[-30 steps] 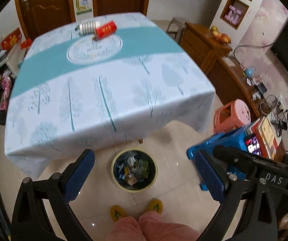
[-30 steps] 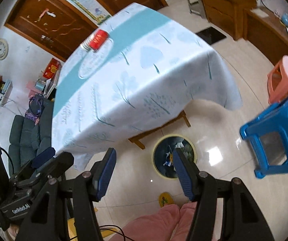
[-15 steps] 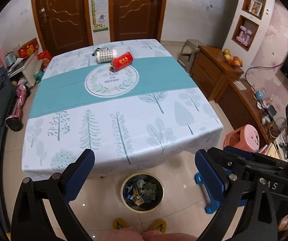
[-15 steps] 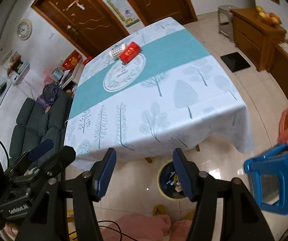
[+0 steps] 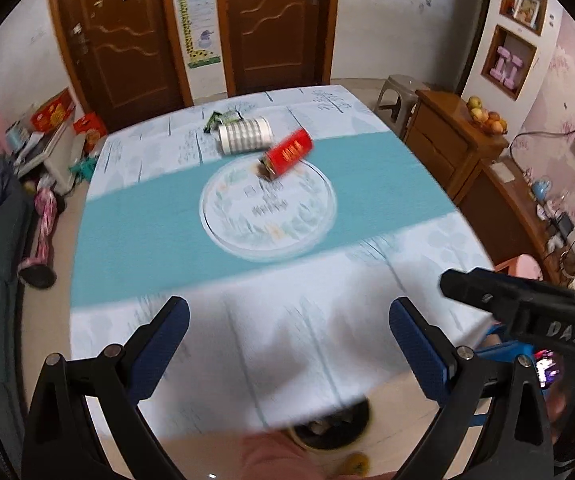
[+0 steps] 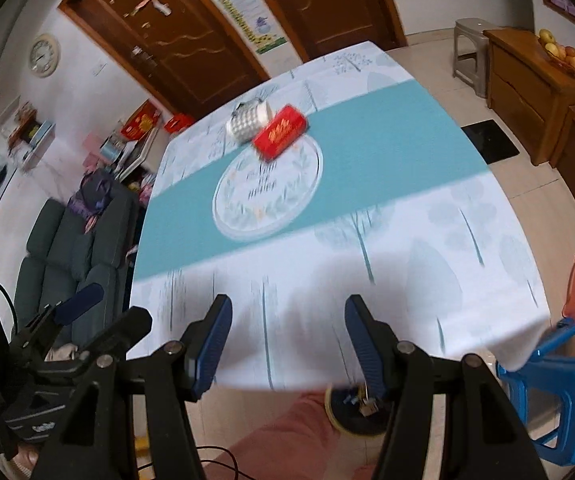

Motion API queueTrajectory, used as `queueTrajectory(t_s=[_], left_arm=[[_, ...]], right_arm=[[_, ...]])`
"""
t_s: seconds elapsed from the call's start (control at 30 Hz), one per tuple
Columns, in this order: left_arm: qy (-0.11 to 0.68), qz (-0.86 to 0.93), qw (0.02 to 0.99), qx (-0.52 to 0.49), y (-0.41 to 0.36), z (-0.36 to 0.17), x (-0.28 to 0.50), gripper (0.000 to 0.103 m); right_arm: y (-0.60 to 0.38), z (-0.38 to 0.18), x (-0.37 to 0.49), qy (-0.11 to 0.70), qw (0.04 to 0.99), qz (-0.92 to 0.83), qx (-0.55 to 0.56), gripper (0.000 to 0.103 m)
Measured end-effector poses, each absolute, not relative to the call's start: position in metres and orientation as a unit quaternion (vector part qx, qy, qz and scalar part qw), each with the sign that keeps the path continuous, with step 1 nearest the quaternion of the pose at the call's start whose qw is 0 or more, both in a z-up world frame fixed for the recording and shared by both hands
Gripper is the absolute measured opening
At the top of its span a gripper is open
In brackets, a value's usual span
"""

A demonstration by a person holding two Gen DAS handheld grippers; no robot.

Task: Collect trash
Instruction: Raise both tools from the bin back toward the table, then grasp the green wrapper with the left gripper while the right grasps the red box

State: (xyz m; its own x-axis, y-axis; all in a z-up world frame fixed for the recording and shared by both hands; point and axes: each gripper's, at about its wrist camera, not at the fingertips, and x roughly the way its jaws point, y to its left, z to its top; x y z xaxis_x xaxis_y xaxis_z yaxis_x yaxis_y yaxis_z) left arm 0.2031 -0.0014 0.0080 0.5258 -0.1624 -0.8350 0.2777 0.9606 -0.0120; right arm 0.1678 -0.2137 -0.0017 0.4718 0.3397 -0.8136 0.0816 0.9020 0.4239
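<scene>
We hold both tools over the near edge of the table (image 5: 147, 240), the left gripper (image 5: 285, 344) and the right gripper (image 6: 285, 344) each with fingers spread wide and nothing between them. The trash we want lies at the far side of the cloth: a red box (image 5: 287, 154) tipped on its side, just beside a silvery cylindrical container (image 5: 245, 136) also lying down, with a small dark wrapper (image 5: 217, 120) behind it. The bin (image 6: 353, 412) sits on the floor below the near table edge, partly hidden. We judge the main risk to be the long reach: the round container could roll away if nudged off-centre, and the box could slide on the smooth cloth or drag it. Both pictures are smeared by motion, so aiming now would be unreliable. As for writing, only "DAS" on the other tool's body reads clearly; the gold print on the red box and the cloth's central lettering are too blurred.
</scene>
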Motion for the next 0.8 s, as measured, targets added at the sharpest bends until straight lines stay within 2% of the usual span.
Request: queueTrajectory(t_s=[0.33, 0.8], left_arm=[[0.483, -0.158, 0.853, 0.119, 0.037, 0.001, 0.392, 0.099], [0.528, -0.181, 0.825, 0.090, 0.040, -0.049, 0.589, 0.099]], right_arm=[[-0.180, -0.023, 0.300, 0.524, 0.811, 0.019, 0.260, 0.059], [-0.155, -0.089, 0.427, 0.560, 0.774, -0.041, 0.292, 0.059]])
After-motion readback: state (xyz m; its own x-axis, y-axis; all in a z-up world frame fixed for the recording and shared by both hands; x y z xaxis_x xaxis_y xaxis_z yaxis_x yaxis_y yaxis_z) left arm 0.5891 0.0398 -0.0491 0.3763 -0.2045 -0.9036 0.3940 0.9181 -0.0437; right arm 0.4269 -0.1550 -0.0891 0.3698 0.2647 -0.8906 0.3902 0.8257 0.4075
